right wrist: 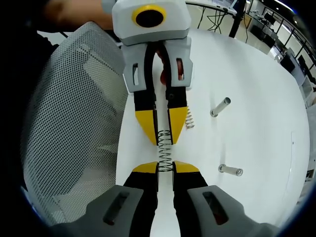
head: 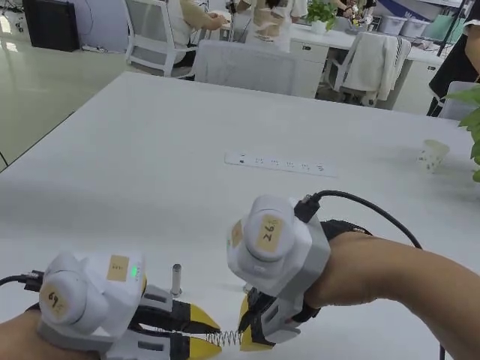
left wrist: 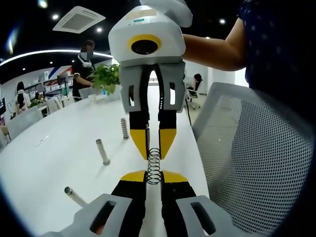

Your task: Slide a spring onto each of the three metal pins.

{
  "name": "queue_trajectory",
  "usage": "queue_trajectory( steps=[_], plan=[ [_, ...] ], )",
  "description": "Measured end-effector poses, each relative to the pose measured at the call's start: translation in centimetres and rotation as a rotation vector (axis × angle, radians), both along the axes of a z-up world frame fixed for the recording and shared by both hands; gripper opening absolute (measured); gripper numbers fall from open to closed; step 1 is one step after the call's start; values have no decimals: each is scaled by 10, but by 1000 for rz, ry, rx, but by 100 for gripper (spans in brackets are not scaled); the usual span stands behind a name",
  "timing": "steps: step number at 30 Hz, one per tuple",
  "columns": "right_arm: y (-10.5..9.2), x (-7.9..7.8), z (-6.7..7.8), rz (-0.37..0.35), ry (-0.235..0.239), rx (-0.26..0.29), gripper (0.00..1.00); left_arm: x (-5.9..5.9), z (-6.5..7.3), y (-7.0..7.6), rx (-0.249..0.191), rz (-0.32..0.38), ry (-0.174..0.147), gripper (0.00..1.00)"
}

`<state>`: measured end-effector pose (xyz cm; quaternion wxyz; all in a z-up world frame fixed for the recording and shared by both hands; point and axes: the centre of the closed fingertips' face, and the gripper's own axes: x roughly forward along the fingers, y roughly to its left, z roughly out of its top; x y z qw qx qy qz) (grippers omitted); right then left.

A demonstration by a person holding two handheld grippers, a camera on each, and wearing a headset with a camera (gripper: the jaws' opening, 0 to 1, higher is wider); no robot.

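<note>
In the head view's lower left, the left gripper (head: 206, 336) is lying low over the table (head: 187, 150), jaws clenched on one end of the spring (head: 225, 339); just above those jaws a bare pin (head: 177, 279) is standing upright; at bottom centre the spring is hanging level, off the table; the right gripper (head: 251, 330) is facing the left one, clamping the other end; this two-ended hold is probably serving to re-grip the spring for threading.

White table (head: 150, 150), power strip (head: 279, 163) at its middle, small cup (head: 433, 156) near leafy plant (head: 472, 127), grey mesh chair (left wrist: 247, 148)
</note>
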<state>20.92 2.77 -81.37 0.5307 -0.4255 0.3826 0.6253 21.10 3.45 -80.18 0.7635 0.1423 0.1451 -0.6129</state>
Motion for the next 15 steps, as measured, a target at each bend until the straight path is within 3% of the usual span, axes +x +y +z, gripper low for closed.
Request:
queue_trajectory(
  steps=[15],
  plan=[
    [0, 1, -2, -23, 2, 17, 11, 1, 4, 1, -16, 6, 5, 2]
  ],
)
